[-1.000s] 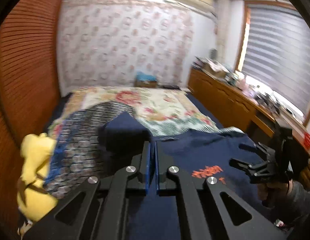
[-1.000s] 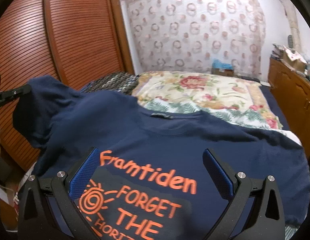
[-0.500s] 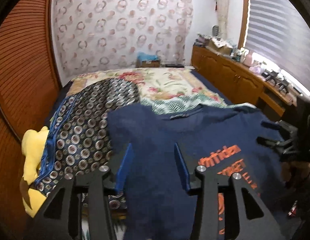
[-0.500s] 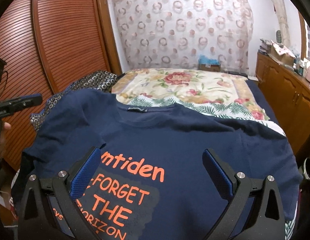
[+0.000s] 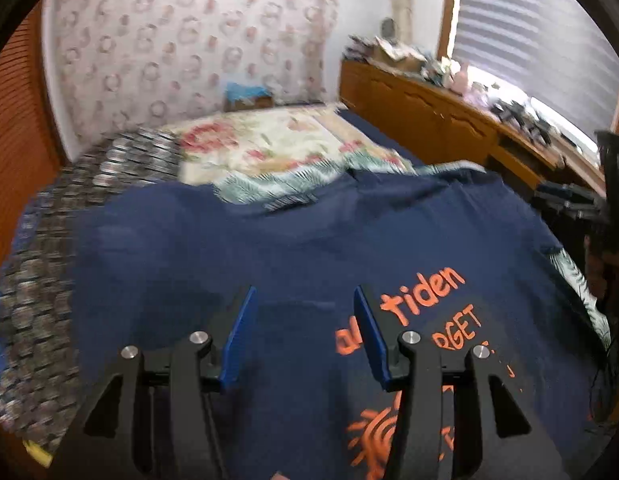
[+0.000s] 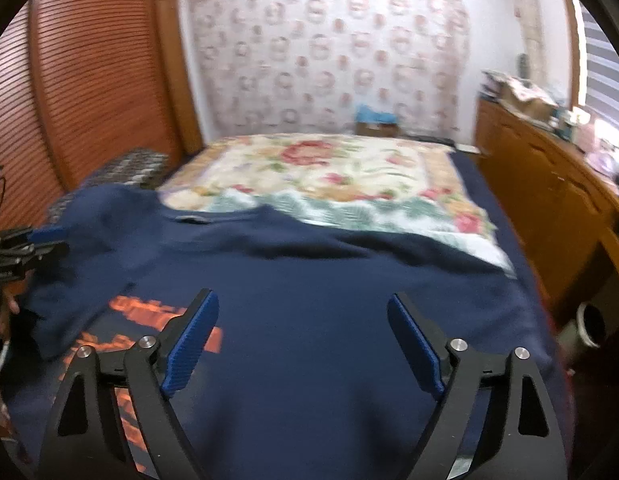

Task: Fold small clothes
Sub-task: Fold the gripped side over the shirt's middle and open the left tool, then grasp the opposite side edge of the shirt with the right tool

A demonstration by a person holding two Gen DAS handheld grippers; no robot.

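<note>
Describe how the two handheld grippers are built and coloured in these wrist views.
Both look alike. The left gripper and the right gripper each have two matte black angular arms with triangular cut-outs and round silver bolt heads at the joints. Each finger carries a flat blue pad on its inner face; on the right gripper the pads look finely ribbed. No cables or sleeves are clearly visible.

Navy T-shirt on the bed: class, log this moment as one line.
navy T-shirt: spread on bed, print up | left gripper: opening, empty | right gripper: closing, empty, over shirt

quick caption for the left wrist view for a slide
Left gripper, jaws opening and empty, above a navy T-shirt spread on the bed.
</note>
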